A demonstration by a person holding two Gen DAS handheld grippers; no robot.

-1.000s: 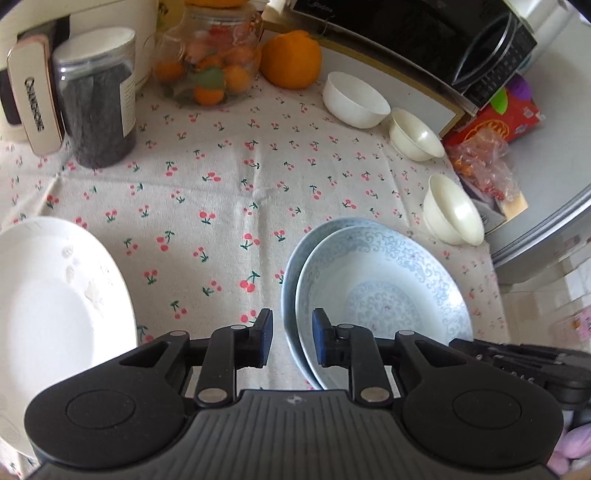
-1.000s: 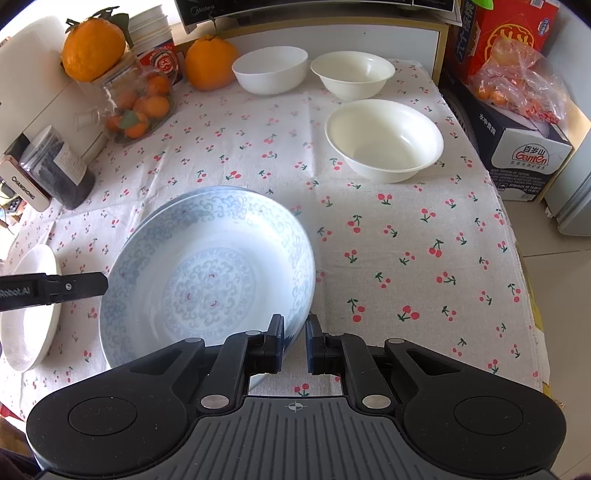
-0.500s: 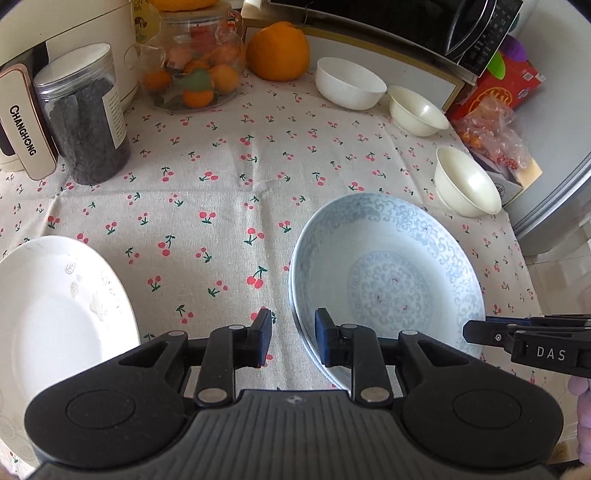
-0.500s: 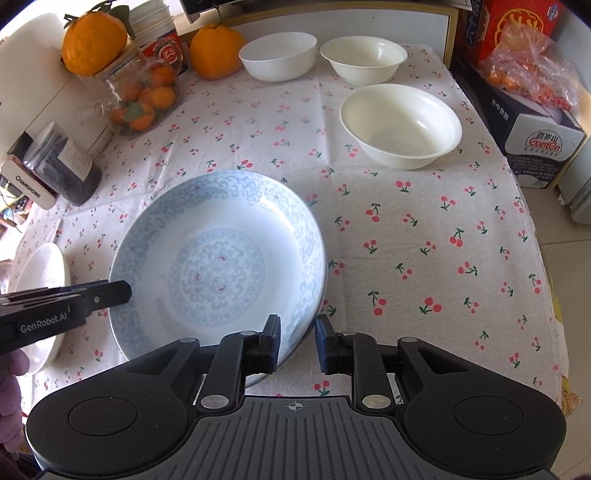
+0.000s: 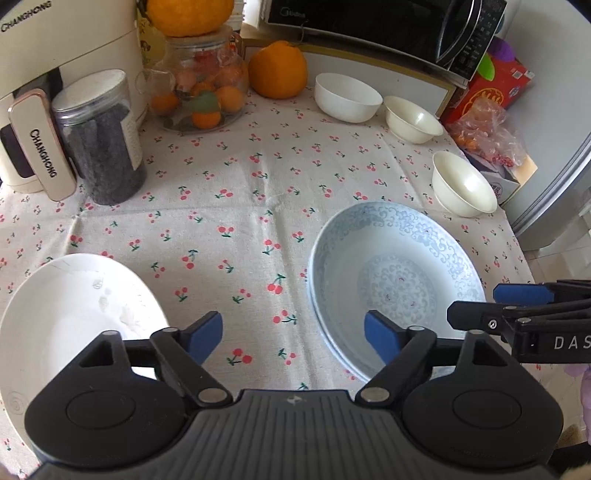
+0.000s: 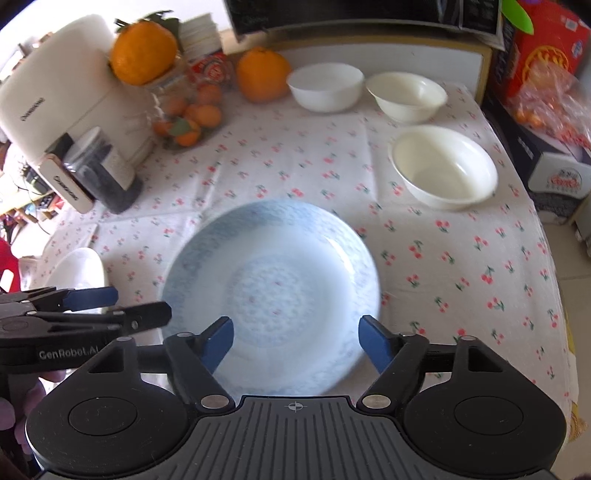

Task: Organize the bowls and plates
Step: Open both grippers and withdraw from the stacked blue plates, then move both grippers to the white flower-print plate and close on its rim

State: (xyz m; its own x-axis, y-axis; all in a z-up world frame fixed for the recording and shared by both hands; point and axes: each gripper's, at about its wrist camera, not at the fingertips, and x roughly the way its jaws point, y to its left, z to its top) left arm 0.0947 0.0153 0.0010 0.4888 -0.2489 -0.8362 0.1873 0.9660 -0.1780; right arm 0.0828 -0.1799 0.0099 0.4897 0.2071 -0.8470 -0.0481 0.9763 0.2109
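Note:
A blue patterned plate (image 5: 395,288) (image 6: 269,291) rests on another like it on the cherry-print cloth. My left gripper (image 5: 293,334) hovers at the stack's left rim, jaws opening wide, with no pad touching the plate. My right gripper (image 6: 297,339) hangs over the stack's near rim, jaws also opening, and it grips nothing. Each gripper shows in the other's view: the right gripper (image 5: 517,306) and the left gripper (image 6: 110,306). A white plate (image 5: 74,314) (image 6: 77,273) lies at the left. Three white bowls (image 5: 347,96) (image 5: 412,118) (image 5: 463,184) stand apart at the back right.
A jar of dark sticks (image 5: 99,140), a glass jar of small oranges (image 5: 203,92), a big orange (image 5: 277,70) and a cream appliance (image 5: 66,55) line the back left. A microwave (image 5: 388,26) stands behind the bowls. The table's right edge drops toward a red box (image 6: 546,44).
Both grippers went from nearly shut at the top blue plate's rim to wide open. The plate, earlier offset, now sits squarely on the lower one. The right gripper drew back a little.

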